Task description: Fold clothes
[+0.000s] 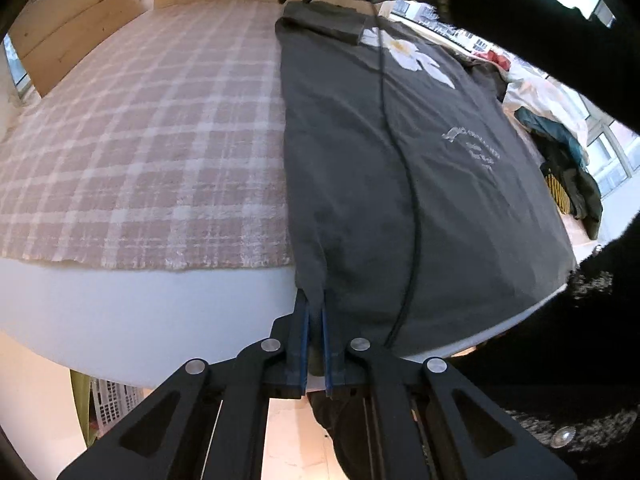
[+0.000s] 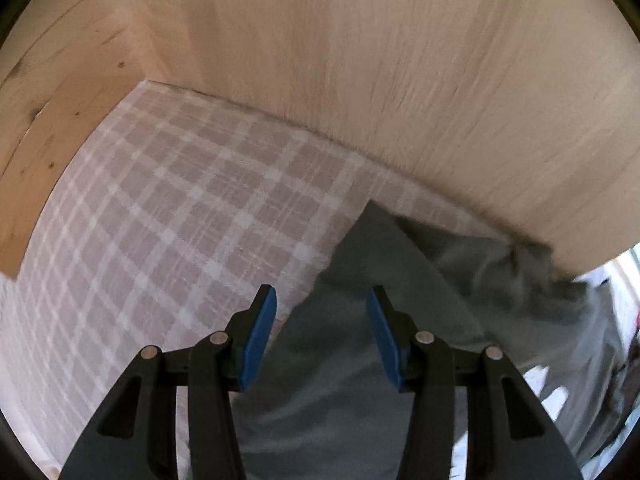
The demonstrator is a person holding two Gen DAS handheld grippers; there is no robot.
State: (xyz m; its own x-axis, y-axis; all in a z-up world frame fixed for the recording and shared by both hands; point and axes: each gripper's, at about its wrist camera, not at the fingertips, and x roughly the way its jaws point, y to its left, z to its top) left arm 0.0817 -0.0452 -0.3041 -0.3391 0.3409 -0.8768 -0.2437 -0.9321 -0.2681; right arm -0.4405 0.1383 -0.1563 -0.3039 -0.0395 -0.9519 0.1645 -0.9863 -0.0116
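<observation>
Blanket (image 1: 132,140), pink plaid, covers the left of the bed and lies bare out to the wooden side panels (image 1: 80,12): open room for laying a fold that way. Dark grey T-shirt (image 1: 400,168) with a white flower print (image 1: 412,56) lies flat at centre-right, hem hanging over the white mattress edge (image 1: 140,312). Left gripper (image 1: 315,308) is closed, pinching the hem's left corner. Right gripper (image 2: 320,312) hovers with jaws spread wide, holding nothing, above the far end of the shirt near the headboard (image 2: 400,80). Judgement: fabric light, limp, will sag; best taken at corners. Clothes pile (image 1: 560,140) crowds the right side.
</observation>
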